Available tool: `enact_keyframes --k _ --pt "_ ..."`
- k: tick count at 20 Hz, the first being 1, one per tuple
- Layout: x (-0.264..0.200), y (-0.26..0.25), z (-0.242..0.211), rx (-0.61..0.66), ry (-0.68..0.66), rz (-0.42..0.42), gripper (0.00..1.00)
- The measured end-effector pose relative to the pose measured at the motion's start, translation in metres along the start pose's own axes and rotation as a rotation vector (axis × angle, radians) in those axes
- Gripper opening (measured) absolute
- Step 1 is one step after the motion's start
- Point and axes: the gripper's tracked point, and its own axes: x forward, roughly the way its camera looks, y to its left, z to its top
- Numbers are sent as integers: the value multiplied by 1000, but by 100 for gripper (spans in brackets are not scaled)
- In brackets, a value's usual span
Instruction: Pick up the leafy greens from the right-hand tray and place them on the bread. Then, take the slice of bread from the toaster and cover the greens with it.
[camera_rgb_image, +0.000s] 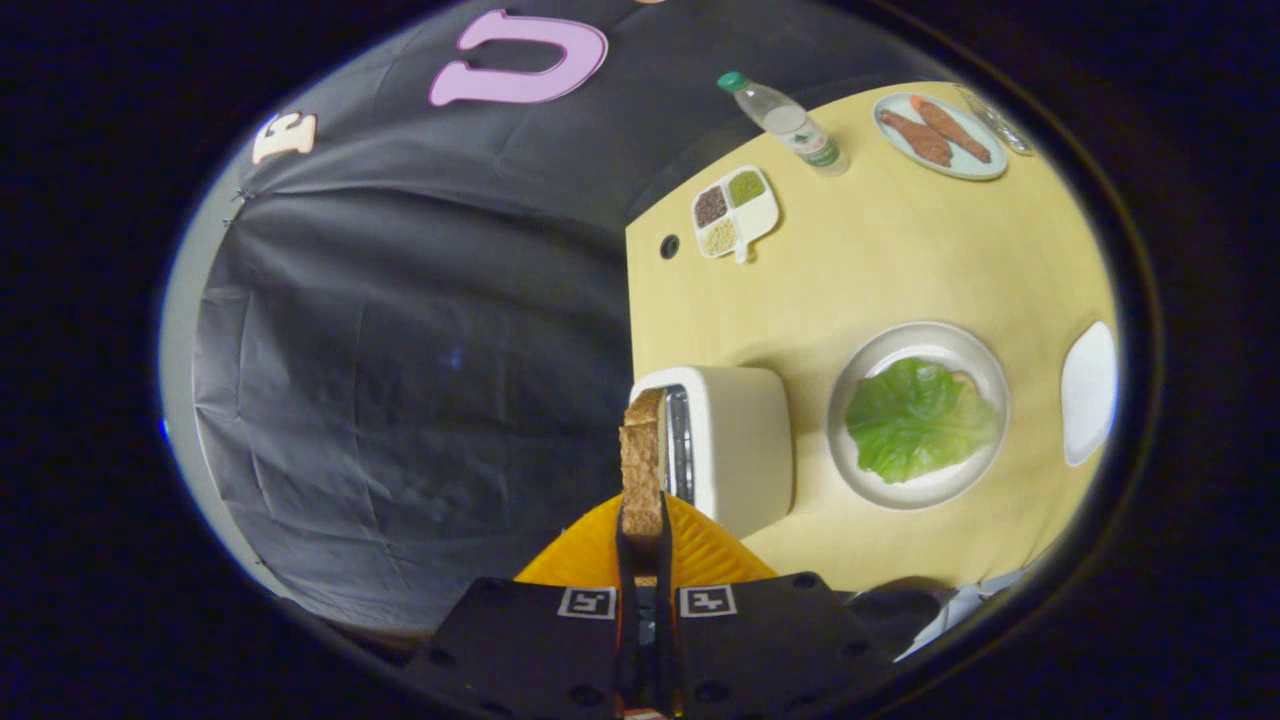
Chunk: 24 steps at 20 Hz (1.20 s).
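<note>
— Item one? Nearest first.
— Gripper (642, 535), two orange fingers (700, 550) closed flat on a slice of bread (642, 465). Both press it, one each side. Slice stands on edge, straight ahead of the fingertips at twelve o'clock, over the slot of the toaster (730, 445). Whether its far end is still in the slot, cannot tell.
— Toaster?
— White, on the yellow table (880, 270), just beyond the fingers, toward one o'clock.
— Item three?
— Round pale plate (985, 350), beside the toaster at three o'clock from it. On it, leafy greens (915, 420), spread flat. A brown edge of bread (965, 378) shows from under the leaf on its far side.
— Next to that?
— White tray (1088, 395), three o'clock of the plate, near the table's edge.
— Far end of the table?
— Divided dish (735, 212) with three fillings, at twelve o'clock from the toaster. Water bottle (790, 122), green cap, beyond it. Oval plate (940, 135) with two reddish-brown pieces, one o'clock, well apart from the rest.
</note>
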Motion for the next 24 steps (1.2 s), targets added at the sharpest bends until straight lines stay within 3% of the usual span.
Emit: enact_keyframes --k 4,6,13,24 --pt "-15 -95 12 -11 -51 -121 9" --pt "-8 -124 14 7 -54 -122 9" --pt "50 -166 -2 -16 49 -72 9" --pt "75 -237 11 -121 28 -321 9"
